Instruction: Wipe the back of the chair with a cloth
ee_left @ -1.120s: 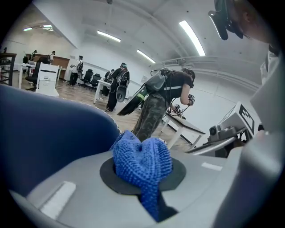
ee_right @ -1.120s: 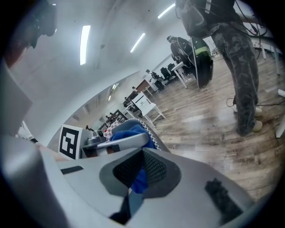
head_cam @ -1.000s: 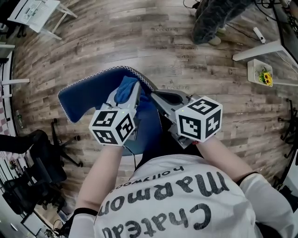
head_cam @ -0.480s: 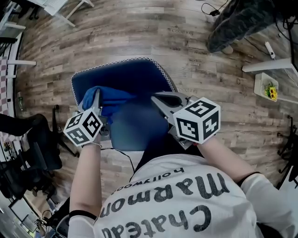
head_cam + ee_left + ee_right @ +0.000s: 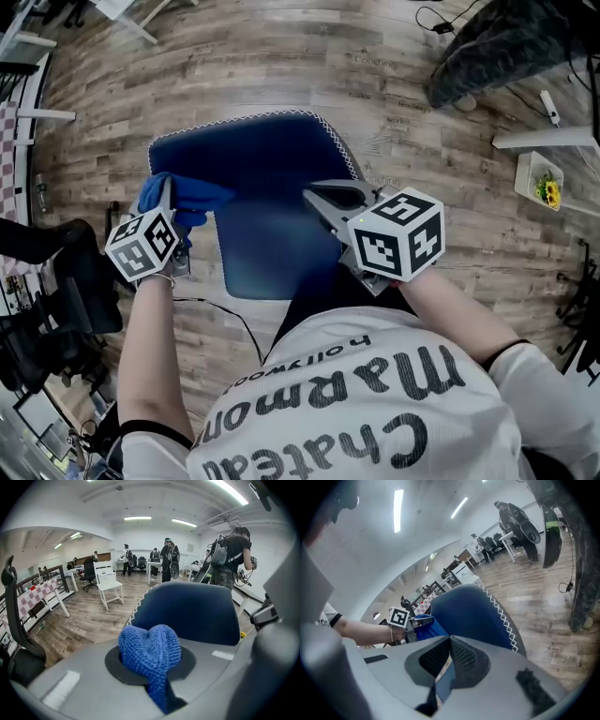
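Note:
The blue chair (image 5: pixel 272 155) with white stitching along its edge stands right below me. Its back (image 5: pixel 187 611) fills the middle of the left gripper view. My left gripper (image 5: pixel 171 197) is shut on a bunched blue cloth (image 5: pixel 183 195) at the chair's left edge. The knobbly cloth (image 5: pixel 150 649) bulges out between the jaws. My right gripper (image 5: pixel 317 195) is shut with nothing in it, over the chair's right side. Seen from the right gripper (image 5: pixel 450 641), the chair back (image 5: pixel 471 613) rises ahead with the cloth (image 5: pixel 427 626) and the left gripper (image 5: pixel 412 624) to its left.
A black office chair (image 5: pixel 66 291) stands close on the left. A white table leg (image 5: pixel 544 139) and a tray of yellow flowers (image 5: pixel 536 178) are at the right. A person's legs (image 5: pixel 497 47) are at the far right. A white chair (image 5: pixel 108 584) and several people stand further off.
My left gripper has carried the cloth leftward across the chair, from its middle to its left edge. The right gripper has stayed in place.

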`<state>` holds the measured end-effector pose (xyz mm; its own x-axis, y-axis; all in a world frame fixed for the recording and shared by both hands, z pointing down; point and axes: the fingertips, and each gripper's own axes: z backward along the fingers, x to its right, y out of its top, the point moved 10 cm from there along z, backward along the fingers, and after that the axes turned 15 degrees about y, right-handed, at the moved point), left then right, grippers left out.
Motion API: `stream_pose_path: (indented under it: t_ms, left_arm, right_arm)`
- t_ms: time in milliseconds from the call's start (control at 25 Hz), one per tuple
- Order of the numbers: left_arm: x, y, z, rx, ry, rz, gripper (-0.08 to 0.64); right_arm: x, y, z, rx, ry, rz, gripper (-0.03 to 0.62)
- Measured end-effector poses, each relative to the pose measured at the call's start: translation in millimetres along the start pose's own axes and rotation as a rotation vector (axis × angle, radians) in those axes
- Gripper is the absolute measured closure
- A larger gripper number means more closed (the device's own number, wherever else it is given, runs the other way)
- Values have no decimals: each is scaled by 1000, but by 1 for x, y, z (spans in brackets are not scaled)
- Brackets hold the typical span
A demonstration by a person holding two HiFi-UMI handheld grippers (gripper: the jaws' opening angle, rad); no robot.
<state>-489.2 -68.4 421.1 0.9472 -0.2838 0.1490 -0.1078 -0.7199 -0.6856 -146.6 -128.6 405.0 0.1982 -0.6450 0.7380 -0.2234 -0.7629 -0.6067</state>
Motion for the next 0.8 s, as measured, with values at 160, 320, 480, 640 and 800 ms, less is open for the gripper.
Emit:
stream_pose_path:
  t_ms: [160, 320, 480, 640, 800]
  left_arm:
    - [26, 7, -9, 9, -28, -99, 518]
    - [59, 8, -11, 28, -130, -163, 518]
    - [91, 9, -12, 15, -172, -200, 518]
    - [117, 7, -12, 10, -228, -226, 518]
    - [152, 6, -10, 24, -307, -344, 518]
  right_arm:
    - [5, 0, 3, -14, 6, -20, 580]
    - [9, -3, 11, -13, 0, -37, 580]
    - [10, -6, 21, 3, -14, -39, 580]
    - [10, -8, 31, 26, -30, -43, 580]
    - [14, -11, 41, 43, -48, -53, 580]
